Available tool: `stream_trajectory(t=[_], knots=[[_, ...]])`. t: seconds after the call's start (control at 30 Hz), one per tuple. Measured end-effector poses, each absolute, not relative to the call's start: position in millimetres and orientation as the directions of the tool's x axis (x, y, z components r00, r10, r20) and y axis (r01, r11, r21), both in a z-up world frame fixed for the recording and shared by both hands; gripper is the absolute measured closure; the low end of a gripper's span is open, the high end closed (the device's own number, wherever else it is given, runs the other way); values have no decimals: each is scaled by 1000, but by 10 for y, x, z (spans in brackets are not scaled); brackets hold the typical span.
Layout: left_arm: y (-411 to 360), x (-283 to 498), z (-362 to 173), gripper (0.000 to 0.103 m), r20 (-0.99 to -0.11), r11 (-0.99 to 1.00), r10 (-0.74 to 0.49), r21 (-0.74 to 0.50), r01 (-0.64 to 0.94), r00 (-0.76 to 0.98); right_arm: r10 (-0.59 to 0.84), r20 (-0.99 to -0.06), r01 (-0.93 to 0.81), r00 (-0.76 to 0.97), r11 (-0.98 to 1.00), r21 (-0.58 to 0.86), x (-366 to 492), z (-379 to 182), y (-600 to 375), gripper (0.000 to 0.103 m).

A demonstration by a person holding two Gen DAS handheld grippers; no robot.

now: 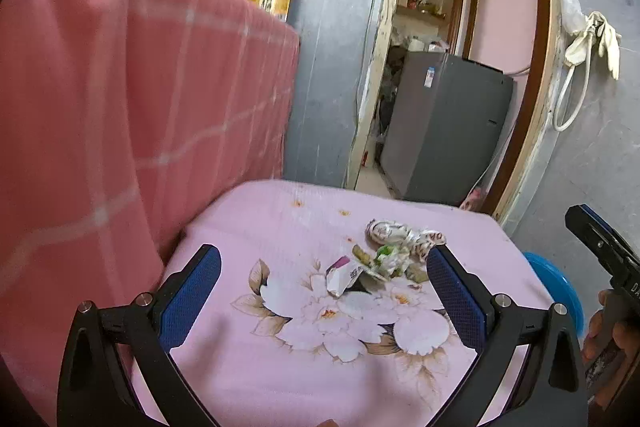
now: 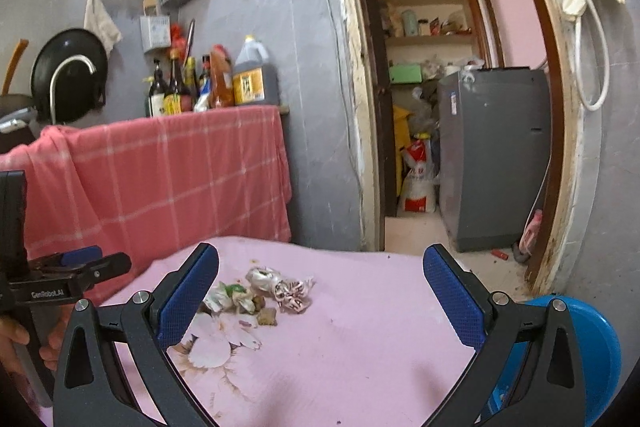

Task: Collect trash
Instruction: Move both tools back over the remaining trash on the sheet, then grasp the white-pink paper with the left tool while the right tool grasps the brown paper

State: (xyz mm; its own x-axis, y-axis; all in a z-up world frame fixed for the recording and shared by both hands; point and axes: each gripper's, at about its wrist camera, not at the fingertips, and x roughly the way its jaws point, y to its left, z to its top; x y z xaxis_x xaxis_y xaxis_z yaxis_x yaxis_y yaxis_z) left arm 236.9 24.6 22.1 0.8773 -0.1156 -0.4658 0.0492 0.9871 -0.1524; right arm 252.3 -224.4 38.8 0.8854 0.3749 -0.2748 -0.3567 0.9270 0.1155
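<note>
A small pile of trash [image 1: 384,255] lies on the pink flowered tablecloth [image 1: 280,379]: crumpled wrappers, a torn white carton piece [image 1: 342,275] and a twisted patterned wrapper [image 1: 424,239]. My left gripper [image 1: 324,301] is open and empty, hovering above the cloth just short of the pile. In the right wrist view the pile [image 2: 260,293] lies ahead left, near the left finger. My right gripper [image 2: 320,301] is open and empty above the table. The left gripper body shows at the left edge [image 2: 76,273].
A red checked cloth [image 1: 120,131] hangs over the counter on the left, close to the table. Bottles and a jug [image 2: 248,75] stand on the counter. A blue bin [image 2: 588,359] sits below the table's right side. A doorway with a grey appliance [image 2: 496,155] is behind.
</note>
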Motion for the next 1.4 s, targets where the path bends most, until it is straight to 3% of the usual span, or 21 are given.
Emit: stream_trajectory(t=[0.23,0.37,0.53,0.73,0.87,1.03,1.1,1.2,1.4], knots=[[238,2550,94,3,-524,987,-145,-141,82,840,407,-377,-397,832,911,110,2775,194,-2065,3],[229,2644,36,4,-554,978,-191,-177,109,811,435,-480,-434,762,893,120,2945,63,-1944,24],[256,2881,-20,26,-600,956,-252,-276,99,760,456,-554,-448,697,880,161,3081,-30,-1874,32],[222,3082,-99,44,-662,946,-280,-315,81,695,462,-607,-461,647,871,172,3180,-122,-1792,40],[190,3154,-151,50,-711,958,-251,-281,62,657,476,-653,-480,589,856,191,3291,-229,-1699,48],[230,3186,-204,55,-710,948,-275,-312,60,649,484,-702,-496,522,842,212,3412,-341,-1562,56],[229,3197,-217,60,-712,947,-281,-314,66,644,475,-722,-502,503,841,204,3449,-373,-1487,64],[213,3209,-248,69,-714,942,-300,-326,79,633,458,-743,-510,488,840,183,3476,-397,-1395,66],[182,3179,-251,72,-724,944,-304,-316,94,619,438,-773,-513,459,841,172,3547,-445,-1324,66]])
